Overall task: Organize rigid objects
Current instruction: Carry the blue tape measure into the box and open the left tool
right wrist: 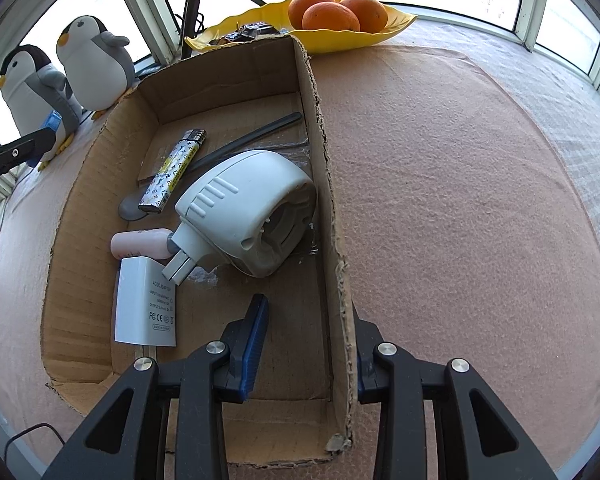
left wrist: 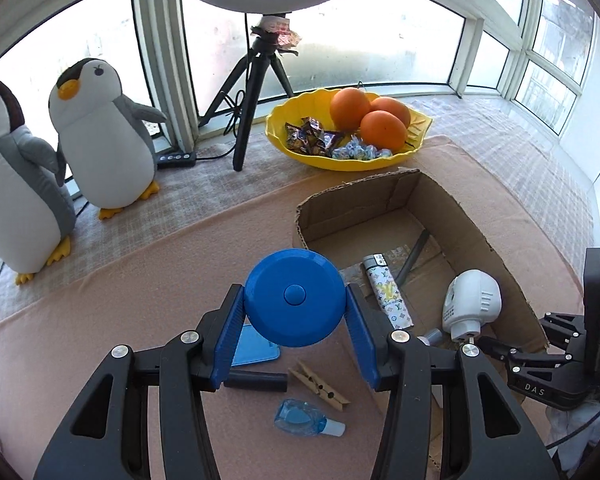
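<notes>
Held nearest the left camera, the round blue plastic case (left wrist: 295, 298) is pinched by the left gripper (left wrist: 295, 320) above the pink cloth (left wrist: 140, 280); the right gripper (right wrist: 305, 344) is spread, its fingers astride the right wall of the brown cardboard box (right wrist: 319, 128); inside the box lie a white plug-in device (right wrist: 248, 208) and a patterned lighter (right wrist: 176, 168)

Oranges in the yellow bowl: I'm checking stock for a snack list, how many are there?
3, all in the yellow bowl by the window: one at left, one behind at right, one in front. More could be hidden behind them.
</notes>
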`<state>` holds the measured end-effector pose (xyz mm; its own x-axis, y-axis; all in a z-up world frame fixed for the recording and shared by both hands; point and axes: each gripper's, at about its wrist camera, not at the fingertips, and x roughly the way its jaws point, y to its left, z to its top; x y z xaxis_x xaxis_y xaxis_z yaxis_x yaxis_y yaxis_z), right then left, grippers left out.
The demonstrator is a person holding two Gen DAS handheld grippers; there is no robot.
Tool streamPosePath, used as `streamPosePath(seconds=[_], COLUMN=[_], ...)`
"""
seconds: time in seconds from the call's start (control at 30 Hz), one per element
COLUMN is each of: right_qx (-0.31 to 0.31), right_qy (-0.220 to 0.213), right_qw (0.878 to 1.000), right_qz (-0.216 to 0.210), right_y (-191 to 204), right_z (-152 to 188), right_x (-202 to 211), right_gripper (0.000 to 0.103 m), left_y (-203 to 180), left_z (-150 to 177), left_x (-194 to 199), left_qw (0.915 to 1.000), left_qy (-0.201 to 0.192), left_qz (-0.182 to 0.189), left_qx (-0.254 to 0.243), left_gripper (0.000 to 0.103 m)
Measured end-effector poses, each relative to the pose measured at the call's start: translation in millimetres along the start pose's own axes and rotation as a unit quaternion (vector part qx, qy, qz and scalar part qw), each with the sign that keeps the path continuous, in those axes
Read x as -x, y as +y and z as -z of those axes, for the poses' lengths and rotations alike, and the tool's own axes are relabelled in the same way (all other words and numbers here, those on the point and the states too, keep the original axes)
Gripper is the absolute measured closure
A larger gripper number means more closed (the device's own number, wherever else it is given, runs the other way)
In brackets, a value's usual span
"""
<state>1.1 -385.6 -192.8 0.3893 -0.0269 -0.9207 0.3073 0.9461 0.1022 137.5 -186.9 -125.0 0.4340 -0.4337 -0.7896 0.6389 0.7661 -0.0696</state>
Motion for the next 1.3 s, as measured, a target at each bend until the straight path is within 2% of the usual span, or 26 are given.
streamPosePath(seconds=[0.2,0.6,0.83,0.9,0.93,1.1,1.3], right_qx=[0.002,0.002,0.002,0.003,0.003,0.002,0.002], right_qy=[0.0,-0.001,-0.001,-0.001,-0.001,-0.001,-0.001], right_qw=[1.0,1.0,1.0,1.0,1.0,1.0,1.0], right_qz=[0.001,0.001,0.001,0.001,0.001,0.001,0.001], right_y=[0.7,1.5,1.5,1.4,1.5,1.8,1.8], right_z=[-0.2,-0.3,-0.1,-0.1,-0.1,-0.8,-0.7], right_x=[-0.2,-0.2,-0.2,-0.2,-0.2,0.3,0.3], right_gripper=[0.072,0.071,0.071,0.071,0.071,0.071,0.071], left_y=[-33.6,-72.5,-81.2,-82.4,-83.1,-84.0,-67.6], left_z=[0.3,3.7,5.6,5.2,4.8,2.6,0.8], left_x=[-9.3,-31.2,-36.6,-35.6,-33.9,-25.7,-12.2], left_qw=[0.9995,0.9979,0.9965,0.9964,0.9965,0.9965,0.9979], left_qy=[0.011,0.032,0.05,0.05,0.047,0.038,0.024], left_qz=[0.014,0.031,0.045,0.046,0.047,0.049,0.049], left_qx=[-0.026,-0.046,-0.05,-0.051,-0.051,-0.056,-0.036], left_gripper=[0.054,0.054,0.053,0.039,0.037,0.037,0.037])
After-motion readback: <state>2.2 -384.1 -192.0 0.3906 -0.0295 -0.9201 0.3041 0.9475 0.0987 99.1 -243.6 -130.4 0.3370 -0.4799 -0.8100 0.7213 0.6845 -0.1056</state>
